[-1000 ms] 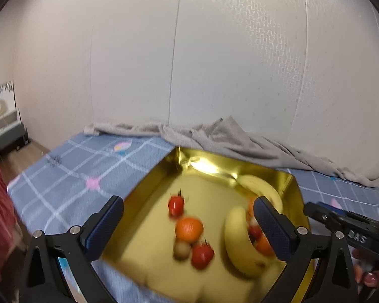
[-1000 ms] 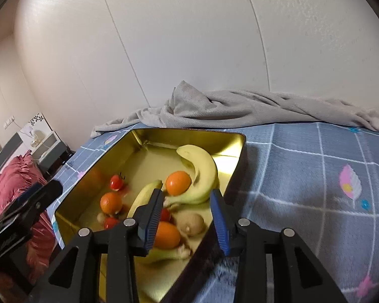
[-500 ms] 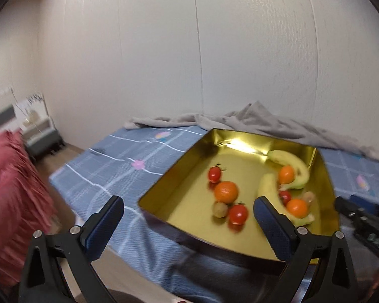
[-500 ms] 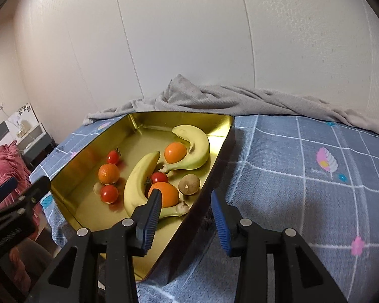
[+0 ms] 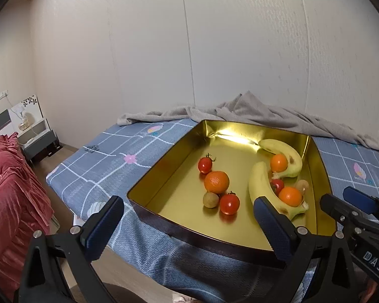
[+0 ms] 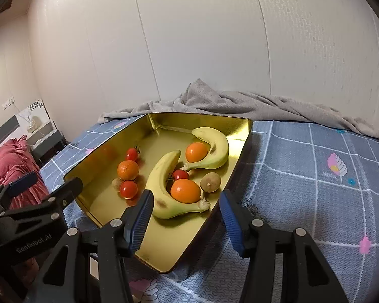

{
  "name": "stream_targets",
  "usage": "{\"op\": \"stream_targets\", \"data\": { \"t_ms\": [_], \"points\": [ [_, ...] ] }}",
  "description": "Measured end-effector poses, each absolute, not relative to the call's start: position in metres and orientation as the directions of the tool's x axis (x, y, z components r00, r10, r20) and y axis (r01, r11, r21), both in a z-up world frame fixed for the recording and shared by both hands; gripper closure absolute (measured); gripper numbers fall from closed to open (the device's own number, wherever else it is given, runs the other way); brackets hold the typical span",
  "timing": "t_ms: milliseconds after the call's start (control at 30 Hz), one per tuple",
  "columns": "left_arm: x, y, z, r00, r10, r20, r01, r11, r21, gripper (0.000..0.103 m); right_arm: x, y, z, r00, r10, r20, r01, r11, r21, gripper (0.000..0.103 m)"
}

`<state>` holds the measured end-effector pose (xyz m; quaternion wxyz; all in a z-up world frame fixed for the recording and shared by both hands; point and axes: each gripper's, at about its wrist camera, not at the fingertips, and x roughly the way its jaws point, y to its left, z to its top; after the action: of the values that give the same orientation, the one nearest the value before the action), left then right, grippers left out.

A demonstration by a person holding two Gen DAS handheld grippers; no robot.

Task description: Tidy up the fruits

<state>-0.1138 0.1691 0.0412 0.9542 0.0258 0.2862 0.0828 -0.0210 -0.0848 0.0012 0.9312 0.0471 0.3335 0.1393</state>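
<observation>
Left gripper (image 5: 187, 226) spread wide, empty, before gold tray (image 5: 164, 176) on bed (image 5: 108, 159). Right gripper (image 6: 185, 210) opening, empty, near banana (image 6: 161, 184) and orange (image 6: 185, 190).

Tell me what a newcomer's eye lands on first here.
The shiny gold tray on the blue checked bedspread, holding two bananas, oranges and cherry tomatoes. The near banana curls around an orange. A crumpled grey blanket lies behind against the wall.
</observation>
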Motion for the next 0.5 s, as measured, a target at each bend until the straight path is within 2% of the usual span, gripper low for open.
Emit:
{"op": "stream_targets", "data": {
  "t_ms": [500],
  "points": [
    [-0.1138,0.1643,0.0394,0.818,0.175,-0.548,-0.148,0.985,0.093,0.000,-0.0176,-0.0863,-0.0032,0.724,0.295,-0.623,-0.220,0.956,0.196,0.048]
  ]
}}
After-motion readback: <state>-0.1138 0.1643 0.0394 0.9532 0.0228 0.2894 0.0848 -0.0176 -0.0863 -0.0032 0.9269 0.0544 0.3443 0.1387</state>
